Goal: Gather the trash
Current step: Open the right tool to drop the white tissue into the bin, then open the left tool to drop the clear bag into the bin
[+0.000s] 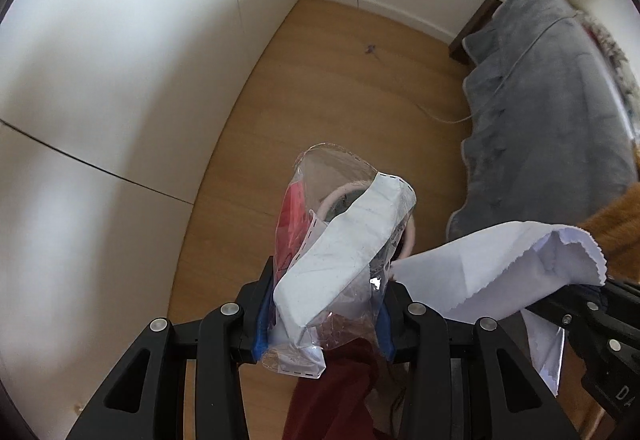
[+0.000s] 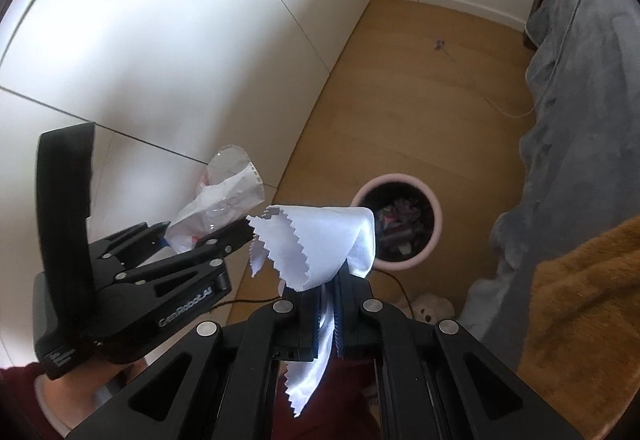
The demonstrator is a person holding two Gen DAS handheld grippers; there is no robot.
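My left gripper (image 1: 326,304) is shut on a crumpled clear plastic wrapper with white and red print (image 1: 340,236); it also shows in the right wrist view (image 2: 224,208), held out to the left. My right gripper (image 2: 328,288) is shut on a white cloth with zigzag edges (image 2: 320,244), which hangs over its fingers; the cloth also shows in the left wrist view (image 1: 496,268). A round pink trash bin (image 2: 400,224) holding dark scraps stands on the wooden floor below and just ahead of both grippers. In the left wrist view the wrapper hides most of the bin (image 1: 410,236).
White cupboard doors (image 2: 180,60) run along the left. A bed with a grey blanket (image 2: 580,100) and an ochre blanket (image 2: 592,300) fills the right. A thin cable (image 2: 516,114) and a small dark scrap (image 2: 439,45) lie on the floor. A soft white toy (image 2: 430,308) lies by the bed.
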